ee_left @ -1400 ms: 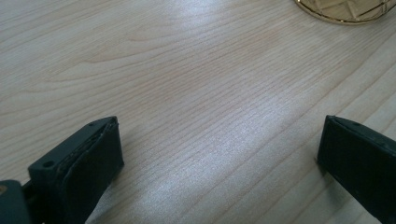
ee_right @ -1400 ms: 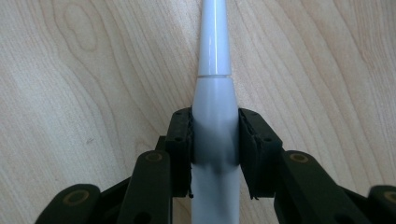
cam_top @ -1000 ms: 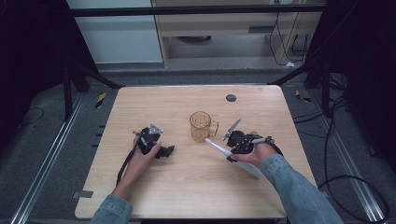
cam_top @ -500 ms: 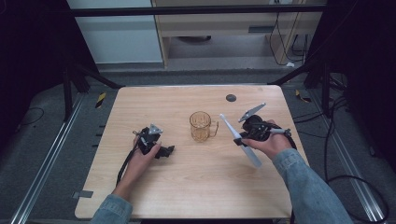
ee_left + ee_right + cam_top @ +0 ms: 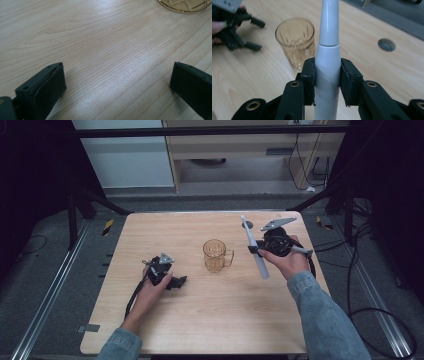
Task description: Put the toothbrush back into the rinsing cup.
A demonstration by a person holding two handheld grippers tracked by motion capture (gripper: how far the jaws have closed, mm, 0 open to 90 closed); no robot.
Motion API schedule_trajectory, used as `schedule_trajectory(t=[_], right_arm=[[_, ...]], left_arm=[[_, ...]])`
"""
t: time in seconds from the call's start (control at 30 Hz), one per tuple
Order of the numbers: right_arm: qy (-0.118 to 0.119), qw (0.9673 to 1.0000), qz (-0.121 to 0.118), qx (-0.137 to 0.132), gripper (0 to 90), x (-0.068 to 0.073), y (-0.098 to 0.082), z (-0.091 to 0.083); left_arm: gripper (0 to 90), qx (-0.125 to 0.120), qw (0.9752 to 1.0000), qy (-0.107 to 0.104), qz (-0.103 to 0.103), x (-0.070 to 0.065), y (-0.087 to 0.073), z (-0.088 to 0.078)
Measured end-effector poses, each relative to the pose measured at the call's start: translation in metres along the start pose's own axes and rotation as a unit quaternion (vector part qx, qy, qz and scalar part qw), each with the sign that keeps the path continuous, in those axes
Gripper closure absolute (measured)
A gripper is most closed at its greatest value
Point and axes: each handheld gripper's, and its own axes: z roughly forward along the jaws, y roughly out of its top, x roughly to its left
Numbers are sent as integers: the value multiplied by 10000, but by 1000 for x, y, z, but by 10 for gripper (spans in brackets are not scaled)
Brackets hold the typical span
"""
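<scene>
While the right gripper [image 5: 256, 251] clamps its jaws on the grey-white handle of an electric toothbrush [image 5: 327, 62], the brush stands tilted above the table [image 5: 200, 320], right of the amber glass mug [image 5: 216, 255]. The left gripper [image 5: 179, 281] rests on the wood, jaws wide apart and empty. No brand, label or writing can be read on brush or mug.

left gripper [image 5: 176, 281]: low, level, jaws wide apart, nothing between | right gripper [image 5: 254, 251]: raised, well right of the left, jaws clamped, gripped by right hand [image 5: 286, 262]
</scene>
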Motion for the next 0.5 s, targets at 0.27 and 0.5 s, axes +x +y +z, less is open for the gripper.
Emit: schedule_trajectory(t=[0.27, 0.5], right_arm=[[-299, 9971, 169, -679, 671, 0, 24, 8], [-410, 9922, 252, -1147, 671, 7, 47, 19]], left_arm=[[0, -2, 10000, 0, -1, 0, 0, 0], [0, -1, 10000, -1, -3, 0, 0, 0]])
